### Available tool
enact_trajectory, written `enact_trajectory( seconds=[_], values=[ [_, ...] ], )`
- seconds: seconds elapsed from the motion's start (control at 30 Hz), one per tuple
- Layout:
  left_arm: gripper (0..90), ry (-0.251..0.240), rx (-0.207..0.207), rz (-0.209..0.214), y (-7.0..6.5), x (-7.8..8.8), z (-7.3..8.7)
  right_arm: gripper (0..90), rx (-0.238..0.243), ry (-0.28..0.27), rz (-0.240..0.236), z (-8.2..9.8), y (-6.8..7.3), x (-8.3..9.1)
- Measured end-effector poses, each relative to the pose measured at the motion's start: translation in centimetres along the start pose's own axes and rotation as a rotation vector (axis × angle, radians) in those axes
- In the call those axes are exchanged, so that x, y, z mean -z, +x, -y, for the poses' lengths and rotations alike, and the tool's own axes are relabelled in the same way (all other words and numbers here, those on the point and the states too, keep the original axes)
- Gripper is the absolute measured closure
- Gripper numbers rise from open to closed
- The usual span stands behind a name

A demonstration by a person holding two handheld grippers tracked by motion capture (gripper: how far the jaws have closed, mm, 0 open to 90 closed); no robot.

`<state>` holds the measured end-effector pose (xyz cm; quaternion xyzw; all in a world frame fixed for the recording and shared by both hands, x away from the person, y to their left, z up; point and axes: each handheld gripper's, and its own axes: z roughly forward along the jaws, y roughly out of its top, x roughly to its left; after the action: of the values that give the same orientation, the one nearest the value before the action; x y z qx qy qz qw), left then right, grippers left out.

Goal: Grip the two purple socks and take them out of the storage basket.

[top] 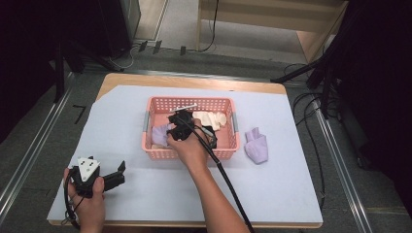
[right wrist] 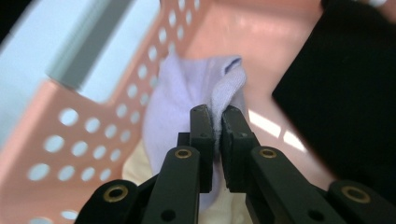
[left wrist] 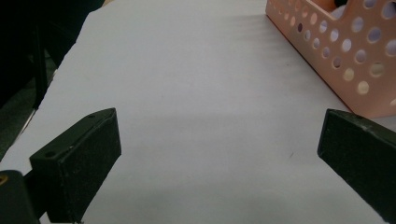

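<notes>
Inside the pink basket [right wrist: 70,140], right claw [right wrist: 217,116] pinched on lilac sock [right wrist: 182,102], left claw [left wrist: 219,154] wide open

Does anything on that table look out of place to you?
One lilac sock lies alone on the table, right of the pink basket, while a matching sock sits inside, pinched by the right tongs.

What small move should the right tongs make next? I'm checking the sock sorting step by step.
Probably lift straight up. The right tongs are pinched on a fold of the lilac sock inside the pink basket, close to its perforated wall, so raising it clear comes first. A matching lilac sock lies on the table right of the basket.
</notes>
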<state>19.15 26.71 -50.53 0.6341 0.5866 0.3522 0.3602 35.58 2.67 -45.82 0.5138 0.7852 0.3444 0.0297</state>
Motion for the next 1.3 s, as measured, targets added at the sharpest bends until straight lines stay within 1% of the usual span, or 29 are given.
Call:
enact_trajectory(
  seconds=[0.07,0.1,0.13,0.17,0.2,0.23,0.3,0.33,0.37,0.47,0.5,0.53,0.57,0.6,0.63,0.67,0.7,0.77,0.87,0.93,0.97,1.0,1.13,1.17,1.2,1.23,1.3],
  values=[
    [0.4,0.0,0.0,0.0,0.0,0.0,0.0,85.6,0.014,-0.049,0.007,0.0,-0.1,0.5],
    [0.4,0.0,0.0,0.0,0.0,0.0,0.0,85.6,0.014,-0.049,0.007,0.0,-0.1,0.5],
    [0.3,0.004,-0.002,-0.001,0.0,0.0,0.0,85.6,0.031,-0.099,0.001,-0.2,-0.2,1.2],
    [0.3,-0.001,-0.001,-0.001,0.0,0.0,0.0,85.6,0.031,-0.099,0.001,-0.2,-0.2,1.2],
    [0.4,0.002,-0.002,-0.001,0.0,0.0,0.0,85.7,0.035,-0.124,-0.005,-0.2,-0.2,1.5],
    [0.4,0.0,-0.003,-0.001,0.0,0.0,0.0,85.6,0.059,-0.181,-0.004,-0.3,-0.1,2.1],
    [0.3,0.001,-0.005,0.0,0.0,0.0,0.0,85.6,0.08,-0.235,0.001,-0.4,-0.1,2.8],
    [0.3,0.001,-0.005,0.0,0.0,0.0,0.0,85.6,0.08,-0.235,0.001,-0.4,-0.1,2.8],
    [0.4,0.002,-0.007,0.001,0.0,0.0,0.0,85.6,0.106,-0.29,0.007,-0.5,-0.2,3.3],
    [0.4,0.002,-0.008,-0.001,0.0,0.0,0.0,85.6,0.114,-0.356,0.011,-0.5,-0.3,4.1],
    [0.4,0.002,-0.008,-0.001,0.0,0.0,0.0,85.6,0.114,-0.356,0.011,-0.5,-0.3,4.1],
    [0.4,0.002,-0.008,0.0,0.0,0.0,0.0,85.6,0.115,-0.389,0.01,-0.5,-0.3,4.5],
    [0.3,0.002,-0.008,0.0,0.0,0.0,0.0,85.6,0.115,-0.389,0.01,-0.5,-0.3,4.5],
    [0.4,0.0,-0.009,-0.002,0.0,0.0,0.0,85.6,0.124,-0.437,0.022,-0.5,-0.5,5.0],
    [0.3,0.0,-0.008,-0.002,0.0,0.0,0.0,85.7,0.126,-0.456,0.024,-0.5,-0.6,5.2],
    [0.3,0.0,-0.008,-0.002,0.0,0.0,0.0,85.7,0.126,-0.456,0.024,-0.5,-0.6,5.2],
    [0.3,0.0,-0.008,-0.002,0.0,0.0,0.0,85.7,0.133,-0.501,0.042,-0.5,-0.8,5.7],
    [0.4,-0.001,-0.01,-0.001,0.0,0.0,0.0,85.7,0.132,-0.539,0.057,-0.5,-1.1,6.2],
    [0.3,-0.003,-0.008,-0.002,0.0,0.0,0.0,85.8,0.129,-0.589,0.077,-0.4,-1.6,6.9],
    [0.4,-0.004,-0.009,-0.002,0.0,0.0,0.0,85.8,0.133,-0.612,0.094,-0.3,-1.9,7.4],
    [0.4,-0.004,-0.009,-0.002,0.0,0.0,0.0,85.8,0.133,-0.612,0.094,-0.3,-1.9,7.4],
    [0.4,-0.002,-0.009,-0.001,0.0,0.0,0.0,85.8,0.139,-0.642,0.109,-0.2,-2.3,7.8],
    [0.3,-0.001,-0.012,0.0,0.0,0.0,0.0,85.9,0.154,-0.699,0.146,0.0,-3.0,8.6],
    [0.3,-0.001,-0.012,0.0,0.0,0.0,0.0,85.9,0.154,-0.699,0.146,0.0,-3.0,8.6],
    [0.4,-0.001,-0.011,0.0,-0.1,0.0,0.0,85.9,0.152,-0.715,0.161,0.1,-3.4,9.0],
    [0.4,-0.001,-0.011,0.0,-0.1,0.0,0.0,85.9,0.148,-0.719,0.168,0.1,-3.6,9.2],
    [0.3,-0.001,-0.012,0.0,-0.1,0.0,0.0,85.9,0.148,-0.727,0.173,0.1,-3.7,9.4]
  ],
)
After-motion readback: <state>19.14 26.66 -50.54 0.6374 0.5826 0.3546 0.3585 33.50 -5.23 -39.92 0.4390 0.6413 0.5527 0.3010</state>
